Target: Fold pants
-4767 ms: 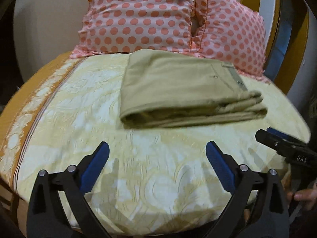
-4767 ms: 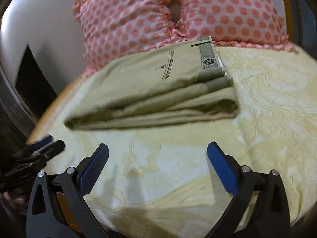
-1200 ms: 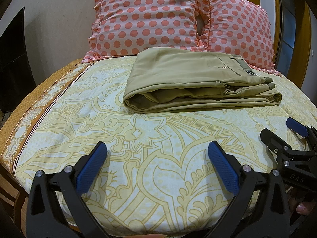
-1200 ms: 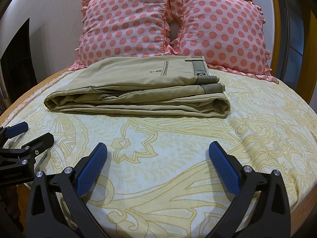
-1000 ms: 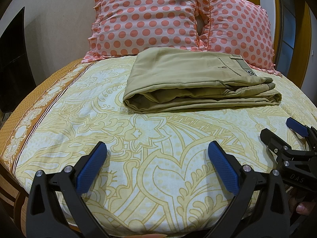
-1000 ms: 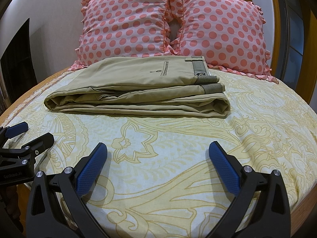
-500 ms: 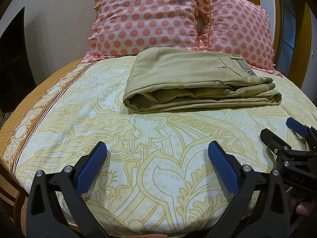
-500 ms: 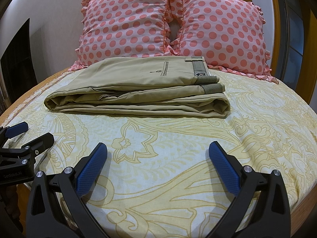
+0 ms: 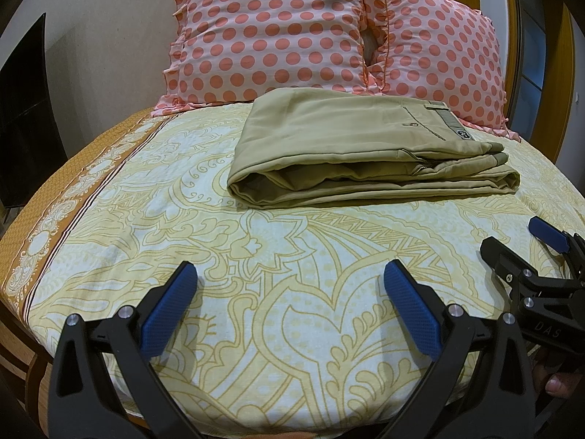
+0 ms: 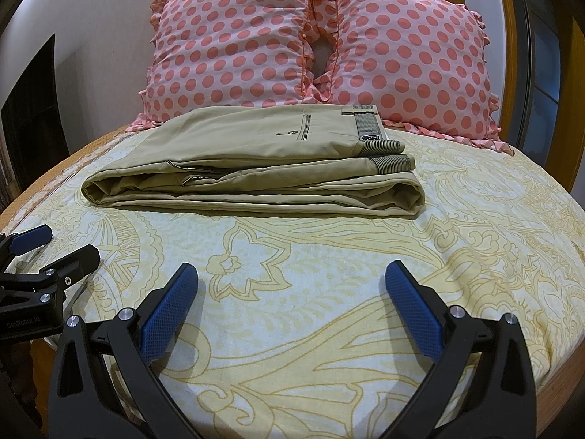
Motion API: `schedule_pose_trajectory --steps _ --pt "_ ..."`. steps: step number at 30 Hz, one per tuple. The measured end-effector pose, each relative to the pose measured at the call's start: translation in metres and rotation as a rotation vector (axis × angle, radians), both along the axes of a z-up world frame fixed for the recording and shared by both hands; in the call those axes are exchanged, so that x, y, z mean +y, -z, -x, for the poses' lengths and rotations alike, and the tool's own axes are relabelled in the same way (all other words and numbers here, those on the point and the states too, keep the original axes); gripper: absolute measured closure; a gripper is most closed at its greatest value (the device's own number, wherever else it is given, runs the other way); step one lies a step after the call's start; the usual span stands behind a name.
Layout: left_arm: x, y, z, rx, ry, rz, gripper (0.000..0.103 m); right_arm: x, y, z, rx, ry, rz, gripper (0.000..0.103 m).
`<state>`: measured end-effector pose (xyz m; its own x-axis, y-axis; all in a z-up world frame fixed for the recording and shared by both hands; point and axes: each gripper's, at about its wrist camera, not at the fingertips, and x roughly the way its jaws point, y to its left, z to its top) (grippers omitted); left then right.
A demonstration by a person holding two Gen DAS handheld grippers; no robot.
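Observation:
Khaki pants (image 9: 351,146) lie folded in a flat stack of layers on the yellow patterned bedspread (image 9: 278,278), waistband to the right; they also show in the right wrist view (image 10: 263,161). My left gripper (image 9: 289,285) is open and empty, hovering above the bedspread well short of the pants. My right gripper (image 10: 290,285) is open and empty too, at the same distance. Each gripper shows in the other's view: the right gripper (image 9: 519,248) at the right edge, the left gripper (image 10: 55,245) at the left edge.
Two pink polka-dot pillows (image 9: 278,33) (image 10: 406,55) stand against the wall behind the pants. The bed's orange border (image 9: 69,190) runs along the left edge. A wooden frame (image 10: 559,102) rises at the right. Bare bedspread lies between grippers and pants.
Since 4.8 s ago both grippers drew back from the pants and steadied. Over the last second nothing has moved.

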<state>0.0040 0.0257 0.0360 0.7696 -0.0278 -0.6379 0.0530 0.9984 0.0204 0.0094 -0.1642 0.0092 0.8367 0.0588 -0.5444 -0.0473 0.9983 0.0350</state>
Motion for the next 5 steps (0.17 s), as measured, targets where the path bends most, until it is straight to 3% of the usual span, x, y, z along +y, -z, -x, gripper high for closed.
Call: schedule_pose_trajectory --steps 5 --pt "-0.0005 0.0000 0.0002 -0.001 -0.001 0.001 0.002 0.0001 0.0002 0.0000 0.000 0.000 0.000 0.001"
